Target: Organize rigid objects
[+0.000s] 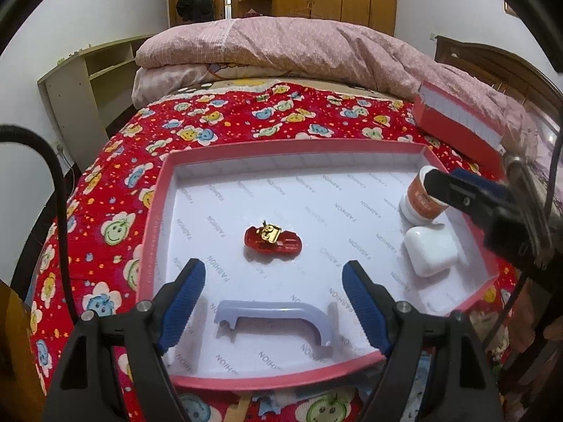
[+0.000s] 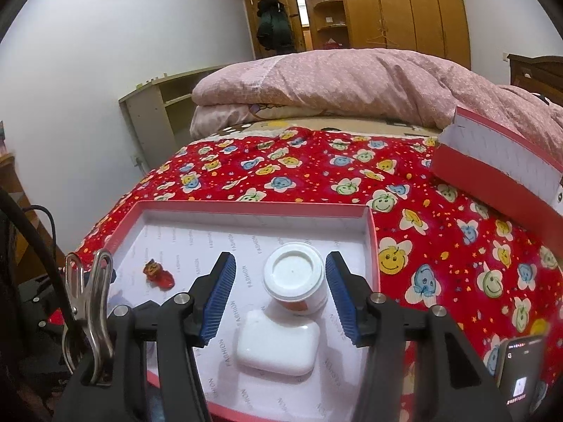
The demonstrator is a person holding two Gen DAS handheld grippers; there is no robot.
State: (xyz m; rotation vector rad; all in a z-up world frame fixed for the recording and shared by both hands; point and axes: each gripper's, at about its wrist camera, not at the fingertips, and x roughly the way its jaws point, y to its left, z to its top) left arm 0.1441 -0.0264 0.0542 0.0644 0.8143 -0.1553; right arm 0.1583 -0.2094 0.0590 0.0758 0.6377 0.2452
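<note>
Tray (image 1: pixel 160 211): pink-rimmed, white-lined, flat on the bed's red cover (image 2: pixel 440 246).
Left gripper (image 1: pixel 273 302): jaws spread wide, empty, over the pale blue handle (image 1: pixel 278 316) at the tray's near edge.
Right gripper (image 2: pixel 279 299): jaws apart, not touching the white-lidded jar (image 2: pixel 293 276) between them.
White case (image 2: pixel 276 346): just in front of the jar.
Red toy (image 1: pixel 272 241): mid-tray, apart.

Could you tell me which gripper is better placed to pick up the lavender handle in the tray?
Left: the left gripper hangs open just above the lavender handle; the right gripper straddles the white jar.
</note>
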